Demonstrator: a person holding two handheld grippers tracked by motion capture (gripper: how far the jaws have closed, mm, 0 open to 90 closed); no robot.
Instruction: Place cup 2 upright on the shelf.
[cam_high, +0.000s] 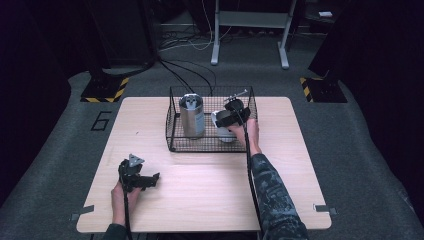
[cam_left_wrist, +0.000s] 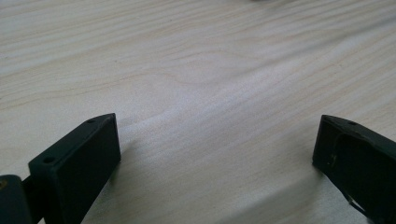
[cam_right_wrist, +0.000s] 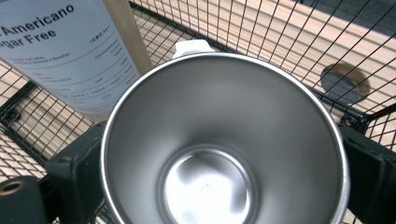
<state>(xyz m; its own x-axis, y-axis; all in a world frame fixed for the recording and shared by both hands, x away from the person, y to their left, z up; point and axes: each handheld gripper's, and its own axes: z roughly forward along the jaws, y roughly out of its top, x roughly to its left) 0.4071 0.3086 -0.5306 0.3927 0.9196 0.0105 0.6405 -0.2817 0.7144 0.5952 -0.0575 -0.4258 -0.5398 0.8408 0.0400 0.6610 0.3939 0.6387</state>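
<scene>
Right gripper (cam_high: 234, 116) clamps the steel cup (cam_right_wrist: 224, 140) upright inside the wire basket (cam_high: 172, 120) beside the coffee can (cam_high: 192, 115), while left gripper (cam_high: 142, 179) rests open-jawed on the table (cam_high: 210, 185)

It looked like a lab: the bare wooden table (cam_high: 200, 200) stood on grey carpet, with hazard-striped stand bases (cam_high: 105, 90) beyond it, loose cables (cam_high: 190, 70) and dark curtains behind.

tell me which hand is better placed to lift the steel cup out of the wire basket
Right. The right tool has its jaws on either side of the steel cup inside the wire basket. The left tool rests open on the bare table, away from the basket.
</scene>
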